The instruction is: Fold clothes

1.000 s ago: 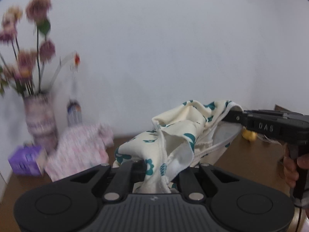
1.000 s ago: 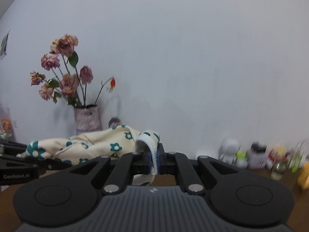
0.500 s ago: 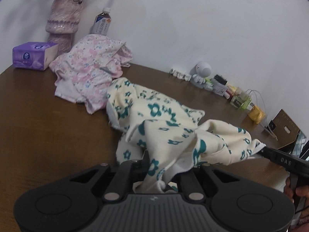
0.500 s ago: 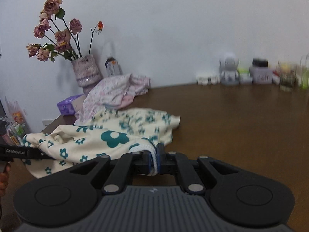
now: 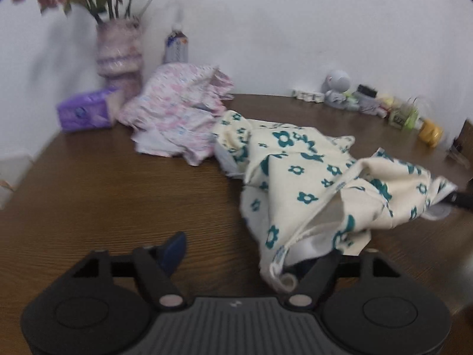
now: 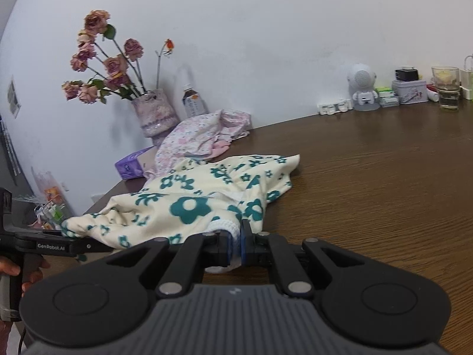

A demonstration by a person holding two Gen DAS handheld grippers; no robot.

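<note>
A cream garment with teal flowers (image 5: 310, 177) lies crumpled on the brown table (image 5: 118, 201). My left gripper (image 5: 248, 254) is open, its fingers spread wide. The blue-padded left finger (image 5: 174, 248) is bare, and the garment's white hem drapes over the right finger. My right gripper (image 6: 235, 236) is shut on the white ribbed edge of the garment (image 6: 189, 195) close to the table. The right gripper's tip (image 5: 461, 199) shows at the cloth's far right corner. In the right wrist view the left gripper (image 6: 63, 247) sits at the cloth's left corner, a hand on its handle.
A pink floral garment (image 5: 177, 112) lies heaped behind the cream one. Behind it are a vase of dried roses (image 6: 153, 112), a bottle (image 6: 193, 105) and a purple tissue pack (image 5: 84, 112). Small items, a white robot figure (image 6: 363, 88) and a glass (image 6: 446, 91) line the far wall.
My left gripper has opened and let go of the cream garment. Both grippers came down from mid-air, and the garment now rests on the table. The right gripper keeps its hold.
</note>
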